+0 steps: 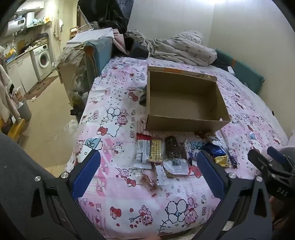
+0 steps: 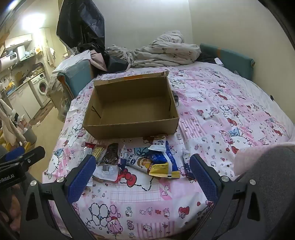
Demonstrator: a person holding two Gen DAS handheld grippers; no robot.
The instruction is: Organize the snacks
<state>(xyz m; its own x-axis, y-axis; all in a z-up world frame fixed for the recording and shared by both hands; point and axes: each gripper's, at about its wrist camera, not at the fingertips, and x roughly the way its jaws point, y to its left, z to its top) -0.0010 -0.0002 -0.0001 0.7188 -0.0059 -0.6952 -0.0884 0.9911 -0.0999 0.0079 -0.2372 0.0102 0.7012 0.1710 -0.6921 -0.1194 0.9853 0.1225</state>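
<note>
An open, empty cardboard box (image 1: 186, 103) (image 2: 132, 109) sits on a pink cartoon-print bedsheet. In front of it lies a row of snack packets: a white bar (image 1: 142, 153), a yellow bar (image 1: 155, 150), a dark brown bar (image 1: 173, 147) (image 2: 110, 153), a clear candy packet (image 1: 148, 181), and a blue-and-yellow packet (image 1: 218, 154) (image 2: 164, 162). My left gripper (image 1: 147, 175) is open, held above the sheet just short of the snacks. My right gripper (image 2: 142, 177) is open too, above the sheet near the blue-and-yellow packet. Both are empty.
A crumpled blanket (image 2: 162, 49) and dark clothes (image 1: 110, 16) are piled behind the box. The bed's left edge drops to a floor with a washing machine (image 1: 43, 59) and clutter. A teal headboard (image 2: 228, 59) lines the right wall.
</note>
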